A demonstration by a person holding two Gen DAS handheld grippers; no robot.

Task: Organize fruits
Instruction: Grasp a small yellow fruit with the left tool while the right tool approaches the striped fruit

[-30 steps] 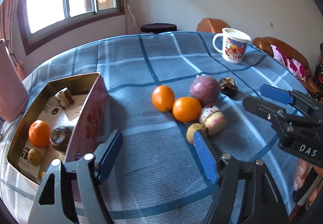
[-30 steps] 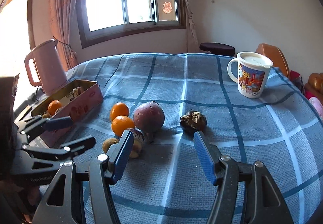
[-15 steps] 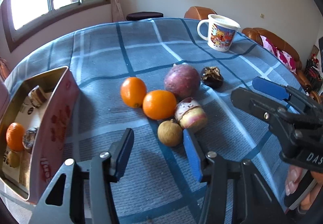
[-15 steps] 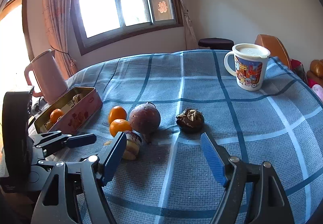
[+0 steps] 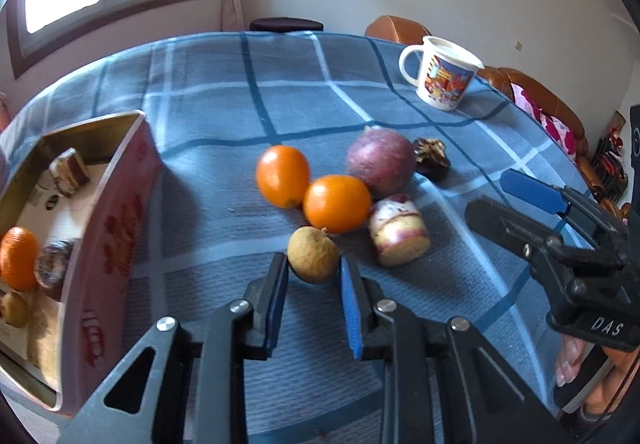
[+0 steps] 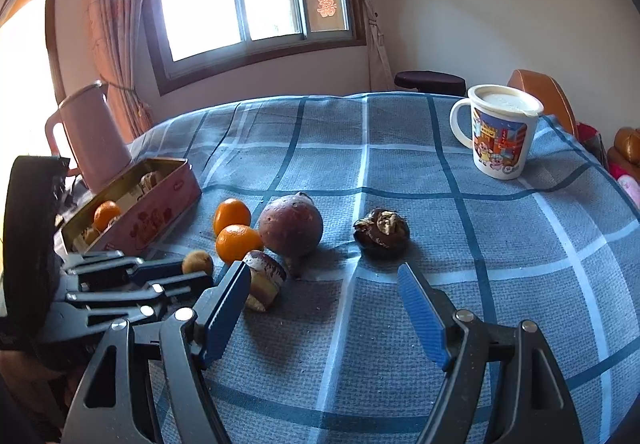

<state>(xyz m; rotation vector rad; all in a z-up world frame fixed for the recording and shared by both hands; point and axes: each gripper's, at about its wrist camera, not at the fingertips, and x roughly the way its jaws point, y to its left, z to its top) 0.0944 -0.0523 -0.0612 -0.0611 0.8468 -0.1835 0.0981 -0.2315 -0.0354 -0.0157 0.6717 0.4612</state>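
A small brown longan lies on the blue checked cloth, just at the tips of my left gripper, whose jaws stand narrowly open on either side of it. Behind it lie two oranges, a purple round fruit, a cut purple-and-white piece and a dark shrivelled fruit. The pink tin at left holds an orange and other items. My right gripper is wide open and empty, hovering before the shrivelled fruit.
A printed mug stands at the table's far right. A pink kettle stands behind the tin at the left edge. Brown chairs sit beyond the table. Bare cloth lies between the tin and the fruits.
My left gripper has moved forward and right to the longan and its jaws have narrowed around it. The right gripper has drawn back slightly and stayed open.
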